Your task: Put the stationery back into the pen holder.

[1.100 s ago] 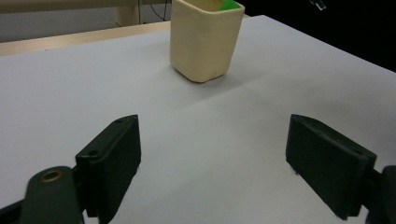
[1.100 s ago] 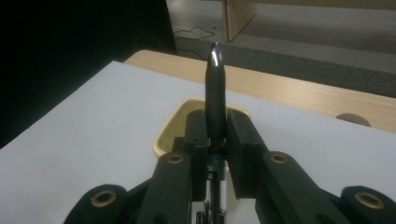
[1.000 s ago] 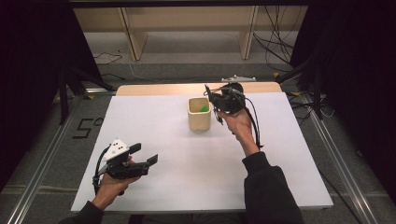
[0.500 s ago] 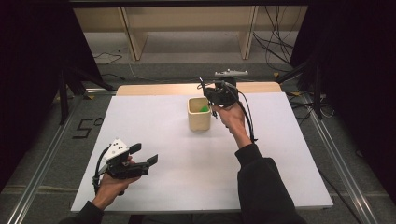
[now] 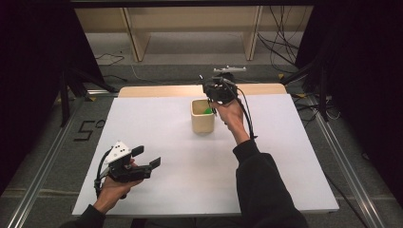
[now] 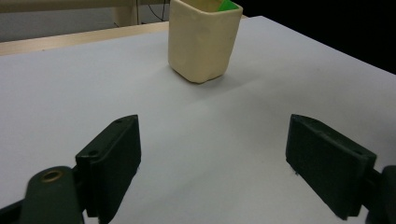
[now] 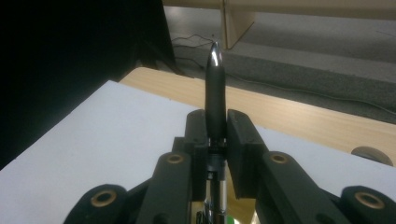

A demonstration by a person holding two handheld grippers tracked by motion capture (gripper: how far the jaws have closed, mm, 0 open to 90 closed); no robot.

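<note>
Near the tabletop's front-left corner: left gripper [image 5: 145,158] idle, jaws wide and empty. Toward the back edge: right gripper [image 7: 216,130], clamped on a dark pen [image 7: 215,88], shifted left from a second ago, now over the cream cup [image 5: 203,115] — drop-in likely next

The cup [image 5: 203,116] stands on the table [image 5: 285,161], toward its far edge and near the middle, with a small piece [image 5: 207,110] inside it. The right gripper [image 5: 216,90] sits just behind and right of the cup, a pen [image 7: 215,88] between its jaws. The left gripper [image 5: 142,164] hangs over the near left corner, well apart from the cup.
</note>
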